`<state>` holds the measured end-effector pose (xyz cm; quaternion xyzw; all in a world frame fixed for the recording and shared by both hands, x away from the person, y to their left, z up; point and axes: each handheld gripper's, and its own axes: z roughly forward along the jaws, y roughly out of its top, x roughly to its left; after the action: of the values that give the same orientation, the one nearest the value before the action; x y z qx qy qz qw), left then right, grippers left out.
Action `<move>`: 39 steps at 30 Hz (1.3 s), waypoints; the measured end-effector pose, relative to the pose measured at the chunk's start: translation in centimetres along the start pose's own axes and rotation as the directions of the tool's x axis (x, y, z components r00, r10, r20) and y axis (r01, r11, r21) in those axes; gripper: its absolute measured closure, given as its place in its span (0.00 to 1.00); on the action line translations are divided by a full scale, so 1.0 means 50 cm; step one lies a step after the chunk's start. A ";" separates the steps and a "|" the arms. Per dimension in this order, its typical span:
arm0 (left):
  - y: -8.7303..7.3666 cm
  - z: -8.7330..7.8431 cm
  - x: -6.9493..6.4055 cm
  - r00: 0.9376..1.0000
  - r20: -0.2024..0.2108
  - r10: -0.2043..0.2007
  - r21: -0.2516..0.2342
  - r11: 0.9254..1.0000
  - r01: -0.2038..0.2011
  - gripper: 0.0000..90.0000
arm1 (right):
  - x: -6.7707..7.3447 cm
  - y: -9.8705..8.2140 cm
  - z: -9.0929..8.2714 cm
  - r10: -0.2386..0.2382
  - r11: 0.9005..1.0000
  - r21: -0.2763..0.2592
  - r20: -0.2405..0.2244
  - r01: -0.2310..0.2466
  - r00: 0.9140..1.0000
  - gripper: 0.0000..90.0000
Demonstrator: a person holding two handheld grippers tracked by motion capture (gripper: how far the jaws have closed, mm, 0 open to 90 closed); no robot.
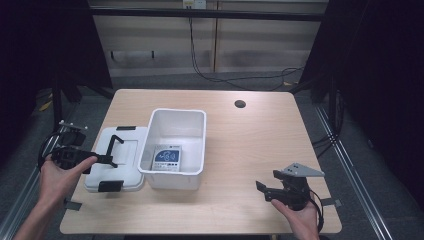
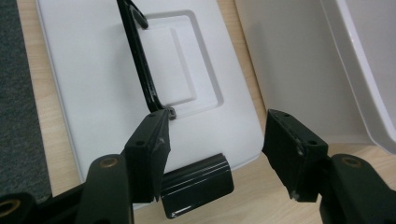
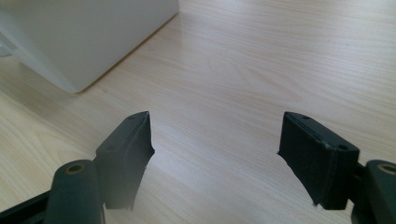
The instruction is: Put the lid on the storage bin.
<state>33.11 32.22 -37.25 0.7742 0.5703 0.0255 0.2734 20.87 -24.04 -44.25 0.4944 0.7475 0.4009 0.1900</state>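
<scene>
Two grippers work at a wooden table (image 1: 250, 145) in the high view. At about nine o'clock the left gripper (image 1: 107, 160) hovers over a white lid (image 1: 117, 165) that lies flat, touching the white bin (image 1: 177, 145) at the table's centre; the lid's black handle (image 1: 116, 145) stands raised. A printed packet (image 1: 167, 157) lies in the bin. At about five o'clock the right gripper (image 1: 261, 188) sits low, well apart from the bin.

In the left gripper view, the left gripper (image 2: 215, 140) has its jaws spread with nothing between them, over the lid's (image 2: 93, 84) edge. The handle (image 2: 140, 60) runs toward twelve o'clock, a black clip (image 2: 196, 184) at six, the bin wall (image 2: 299, 70) at two.

In the right gripper view, the right gripper (image 3: 215, 144) stands wide and empty over bare table (image 3: 243, 70), the bin's corner (image 3: 84, 37) at eleven o'clock.
</scene>
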 end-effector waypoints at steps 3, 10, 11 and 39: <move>0.011 -0.002 0.009 1.000 -0.011 -0.018 0.006 1.000 0.018 0.46 | 0.003 -0.003 -0.001 -0.013 1.000 0.015 -0.003 0.013 1.000 0.27; 0.040 0.009 0.012 0.997 -0.077 -0.005 0.057 0.998 0.010 0.51 | 0.006 0.000 -0.004 -0.022 1.000 -0.006 0.000 0.022 1.000 0.27; 0.044 0.012 0.015 0.996 -0.090 -0.011 0.066 0.998 0.017 0.52 | 0.008 0.000 -0.005 -0.027 1.000 -0.009 -0.001 0.027 1.000 0.27; 0.130 0.127 0.052 0.971 -0.224 -0.082 0.211 0.969 0.130 0.70 | 0.010 0.000 0.008 -0.026 0.999 0.034 -0.042 0.027 0.999 0.27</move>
<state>41.90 30.73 -40.40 0.7611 0.6364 0.0294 0.1222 20.92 -23.43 -44.41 0.4793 0.7646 0.3954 0.1711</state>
